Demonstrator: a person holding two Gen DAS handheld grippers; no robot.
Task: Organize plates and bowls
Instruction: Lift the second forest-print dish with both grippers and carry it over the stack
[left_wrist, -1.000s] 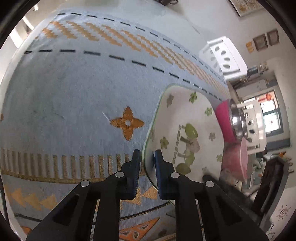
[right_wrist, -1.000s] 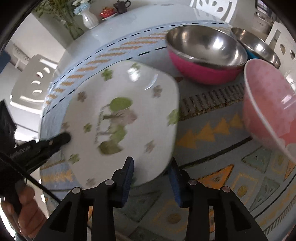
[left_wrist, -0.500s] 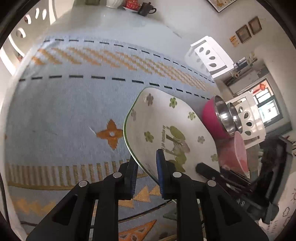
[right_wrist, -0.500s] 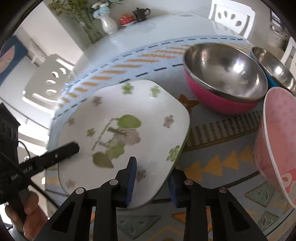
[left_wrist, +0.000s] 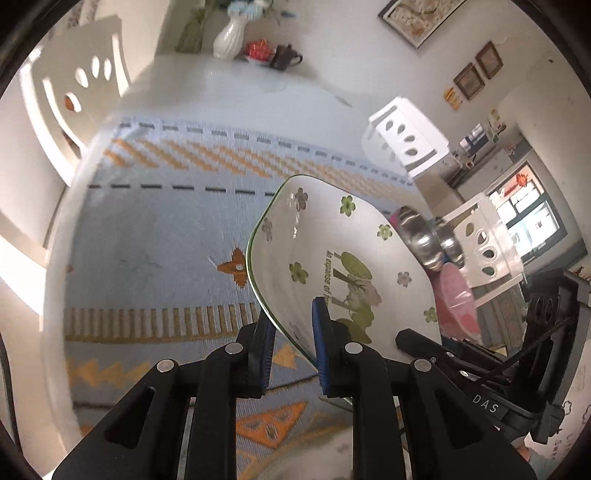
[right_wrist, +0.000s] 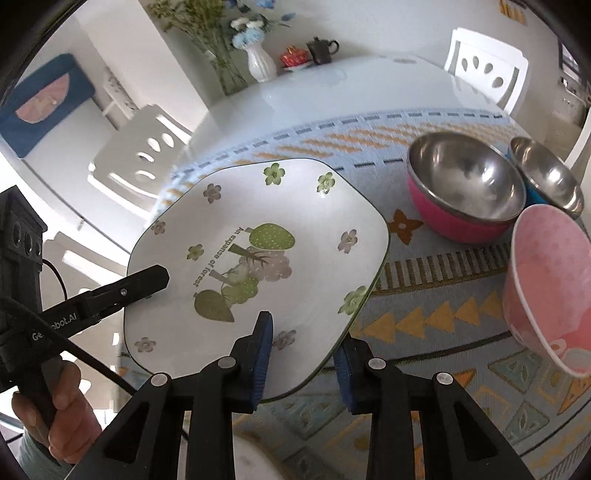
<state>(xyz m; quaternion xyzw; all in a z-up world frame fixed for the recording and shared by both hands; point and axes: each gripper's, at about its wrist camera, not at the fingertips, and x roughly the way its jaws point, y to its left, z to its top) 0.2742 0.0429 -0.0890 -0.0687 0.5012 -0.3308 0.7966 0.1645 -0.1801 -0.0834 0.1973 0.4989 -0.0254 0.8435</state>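
A square white plate (right_wrist: 258, 251) with green flowers and a forest print hangs tilted above the patterned tablecloth (left_wrist: 159, 243), carried from two sides. My left gripper (left_wrist: 291, 325) is shut on the plate (left_wrist: 332, 258) at its near edge, one pad on top and one beneath. My right gripper (right_wrist: 303, 343) is shut on the plate's near right edge, its left pad on the face and its right pad under the rim. In the right wrist view the left gripper's finger (right_wrist: 147, 277) lies on the plate's left corner, with a hand (right_wrist: 62, 413) on its handle.
A pink steel-lined bowl (right_wrist: 465, 199) and a blue one (right_wrist: 546, 177) stand at the right on the cloth, with a pink patterned bowl (right_wrist: 546, 280) nearer. Something white and round (right_wrist: 251, 461) shows under the grippers. A vase (right_wrist: 260, 64), a teapot (right_wrist: 321, 50) and white chairs (right_wrist: 484, 74) are beyond.
The plate has come up off the cloth and tilted, and both grippers have risen with it. The right jaws have narrowed onto the plate's edge.
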